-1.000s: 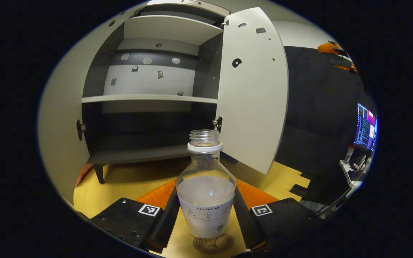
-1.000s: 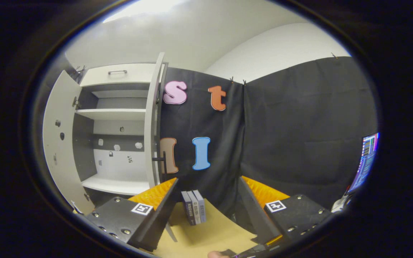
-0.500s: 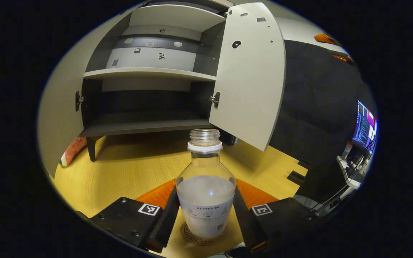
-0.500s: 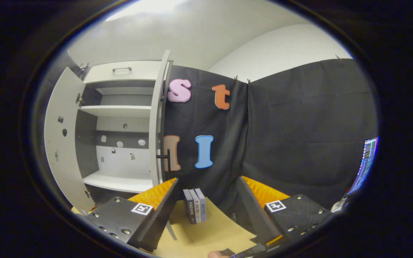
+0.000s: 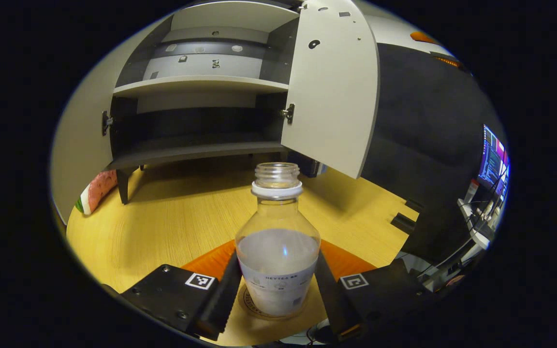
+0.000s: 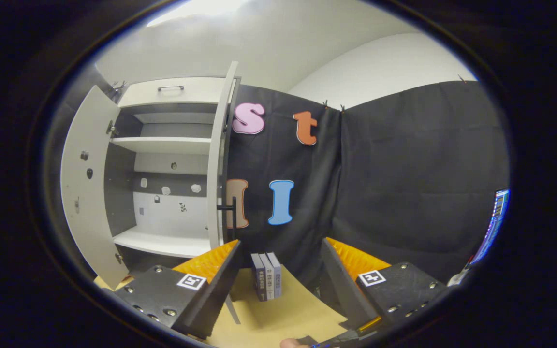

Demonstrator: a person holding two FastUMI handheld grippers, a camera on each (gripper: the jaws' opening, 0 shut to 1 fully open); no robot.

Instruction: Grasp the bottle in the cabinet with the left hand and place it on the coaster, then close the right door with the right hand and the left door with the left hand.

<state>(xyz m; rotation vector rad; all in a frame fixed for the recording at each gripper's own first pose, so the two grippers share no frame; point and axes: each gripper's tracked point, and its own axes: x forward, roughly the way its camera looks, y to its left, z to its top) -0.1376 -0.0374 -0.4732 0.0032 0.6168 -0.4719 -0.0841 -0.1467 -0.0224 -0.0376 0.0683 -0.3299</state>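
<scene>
A clear bottle (image 5: 277, 251), uncapped and partly filled with pale liquid, stands upright on a round brown coaster (image 5: 248, 303) on the wooden table. My left gripper (image 5: 277, 290) is shut on the bottle's lower body, one finger on each side. Beyond it stands the open cabinet (image 5: 201, 145), its right door (image 5: 331, 92) swung out toward me and its left door (image 5: 78, 145) wide open. In the right gripper view, my right gripper (image 6: 278, 290) is open with nothing between its fingers. It faces the cabinet (image 6: 162, 193) and the edge of the right door (image 6: 218, 159).
A watermelon-slice object (image 5: 95, 191) lies under the cabinet's left side. Three books (image 6: 267, 275) stand upright on the table by the black cloth wall. A lit monitor (image 5: 493, 162) and desk clutter sit at the far right. The table (image 5: 172, 227) spreads between me and the cabinet.
My left gripper has come down with the bottle, and the bottle's base now sits on the coaster. The cabinet has risen in its view. The right gripper has drifted only slightly.
</scene>
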